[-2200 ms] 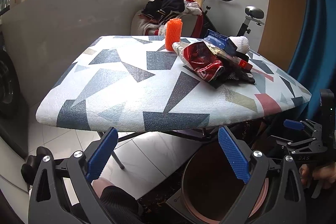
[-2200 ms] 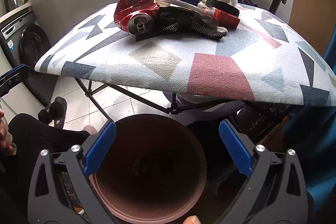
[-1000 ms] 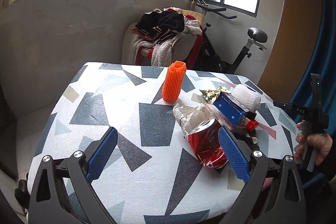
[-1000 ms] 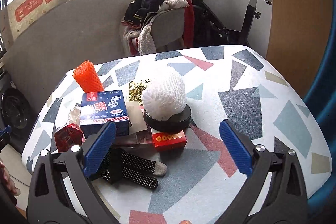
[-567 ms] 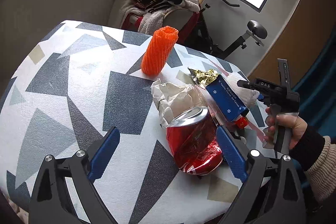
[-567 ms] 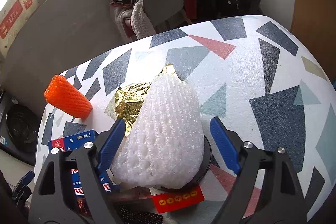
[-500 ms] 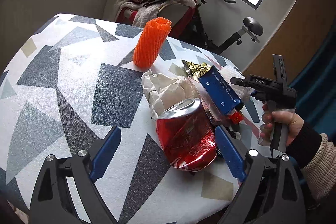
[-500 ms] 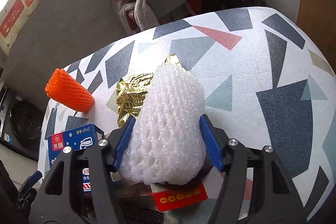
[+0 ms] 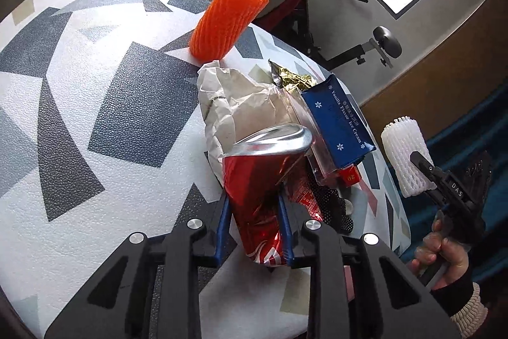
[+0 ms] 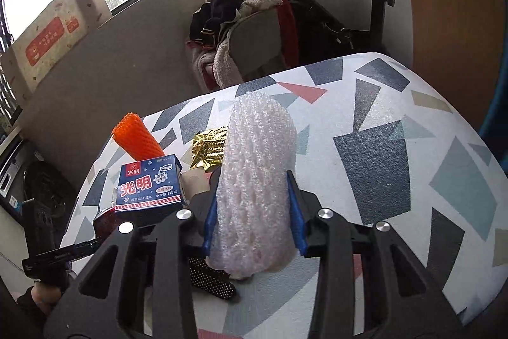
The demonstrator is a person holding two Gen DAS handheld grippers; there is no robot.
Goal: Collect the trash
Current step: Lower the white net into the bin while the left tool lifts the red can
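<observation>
The patterned table [image 9: 95, 91] carries a pile of trash. At its near edge the left gripper [image 9: 254, 227] has just closed its jaws on the crushed red can [image 9: 263, 180]. The right gripper [image 10: 254, 212] has just clamped the white foam net [image 10: 257, 180], lifted beside the blue box [image 10: 149, 183].

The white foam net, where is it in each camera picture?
Left wrist view: white foam net at the far right, held in the right tongs.
Right wrist view: middle, squeezed between those tongs.
Shared landmark: the orange foam net on the table.
</observation>
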